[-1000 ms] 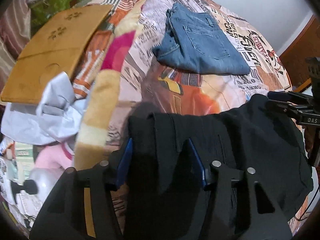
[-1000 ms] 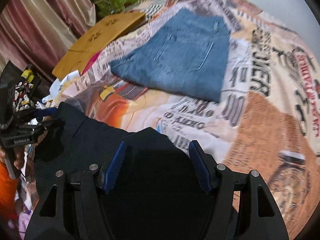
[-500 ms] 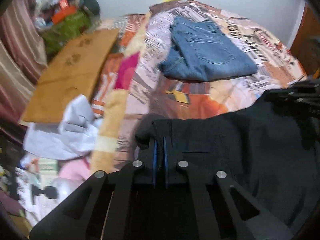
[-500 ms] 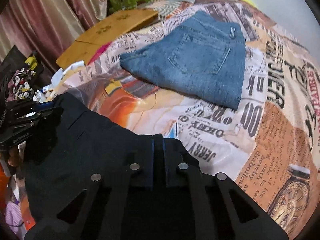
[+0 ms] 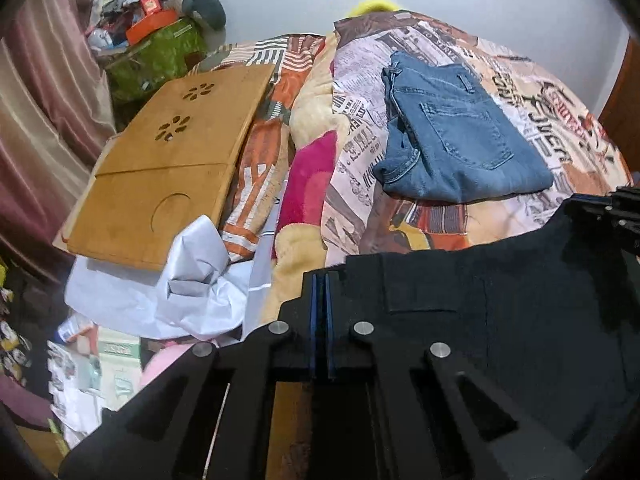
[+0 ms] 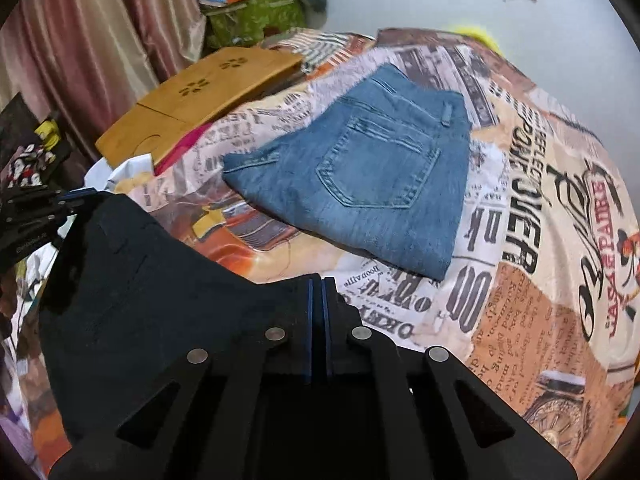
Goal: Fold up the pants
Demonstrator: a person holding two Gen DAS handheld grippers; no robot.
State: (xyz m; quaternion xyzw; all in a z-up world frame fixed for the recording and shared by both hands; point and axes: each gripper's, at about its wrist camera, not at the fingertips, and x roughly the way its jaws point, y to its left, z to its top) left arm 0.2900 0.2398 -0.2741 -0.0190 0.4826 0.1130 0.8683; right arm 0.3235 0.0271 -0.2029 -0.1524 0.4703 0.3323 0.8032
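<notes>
We are over a big bed (image 6: 540, 208) with a blanket full of newspaper pictures and big letters. A pale wall is behind it, and pink curtains (image 6: 80, 40) hang at the side. Boxes and bags are piled in the far corner.

The black pants (image 5: 500, 320) are the biggest thing near us. They lie at the near edge of the bed, stretched out between our two hands. We think we hold them wide like this so the cloth stays flat and we can fold it neatly.

Farther back lie blue jeans (image 6: 372, 184), already folded flat with a back pocket on top. They look done, so they sit well apart from the black pair.

A wooden board (image 5: 172, 168) rests by the bed's side, partly on crumpled white paper (image 5: 192, 280).

Our left gripper (image 5: 320, 300) has its blue pads pressed together on one top corner of the black pants. Our right gripper (image 6: 318, 304) pinches the other corner the same way. Both pairs of jaws look shut tight on the cloth, with almost no gap. Holding two corners lets us lift the pants evenly, we think.
</notes>
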